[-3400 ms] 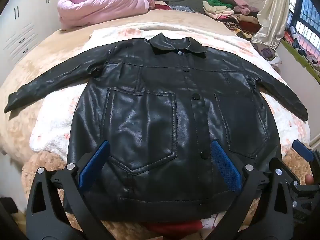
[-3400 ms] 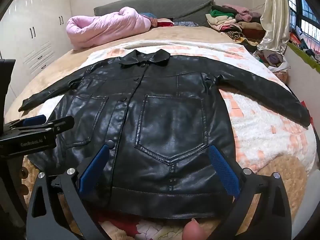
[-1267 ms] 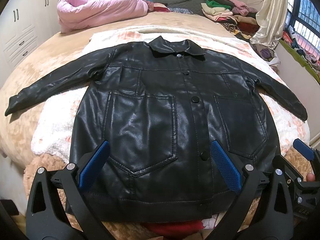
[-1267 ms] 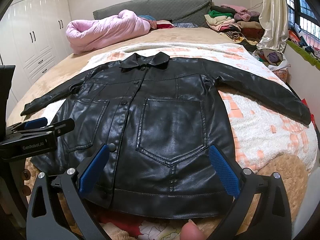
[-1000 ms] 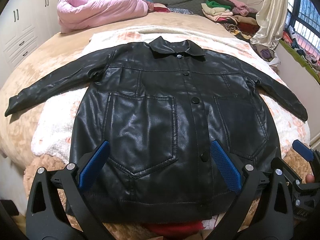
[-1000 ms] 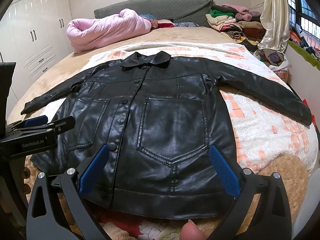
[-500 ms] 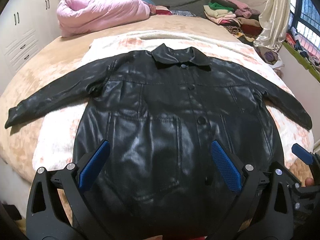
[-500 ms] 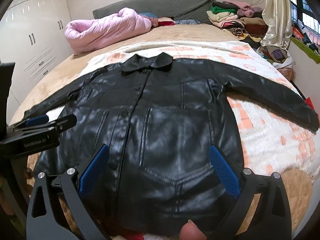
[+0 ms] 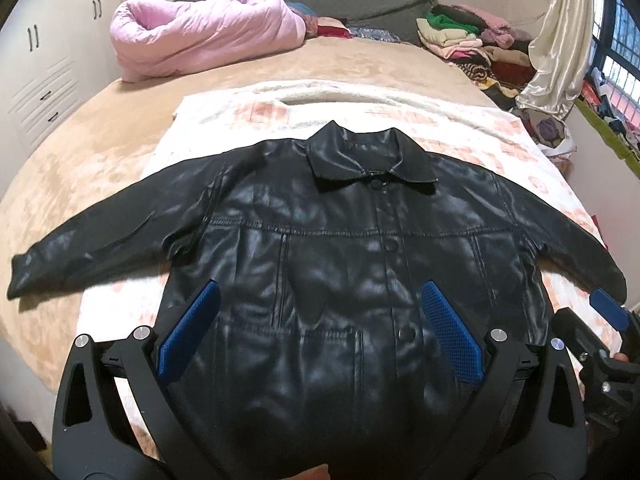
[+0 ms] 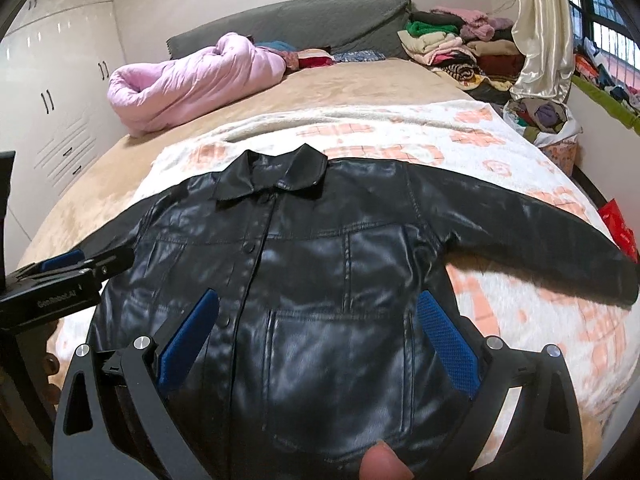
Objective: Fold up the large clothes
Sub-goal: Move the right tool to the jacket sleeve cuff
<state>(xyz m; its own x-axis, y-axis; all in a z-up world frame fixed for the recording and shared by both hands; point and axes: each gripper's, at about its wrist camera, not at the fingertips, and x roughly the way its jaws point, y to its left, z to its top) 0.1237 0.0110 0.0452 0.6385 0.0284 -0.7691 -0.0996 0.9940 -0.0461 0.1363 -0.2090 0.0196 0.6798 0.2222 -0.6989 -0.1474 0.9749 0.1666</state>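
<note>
Setting: bed (image 9: 100, 148) with tan cover, white-and-orange blanket (image 9: 460, 120) across the centre; pink duvet (image 9: 200, 44) upper left, clothes pile (image 9: 468, 40) upper right.
Jacket: black leather jacket (image 9: 340, 264) lies flat, front up, buttoned, sleeves spread (collar toward the headboard).
Left gripper (image 9: 318, 328): jaws wide apart, over the lower front.
Right gripper (image 10: 316, 336): jaws wide apart, over the pocket side.
Change: compared with a second ago, both cameras sit closer and lower; the hem has dropped below frame.
</note>
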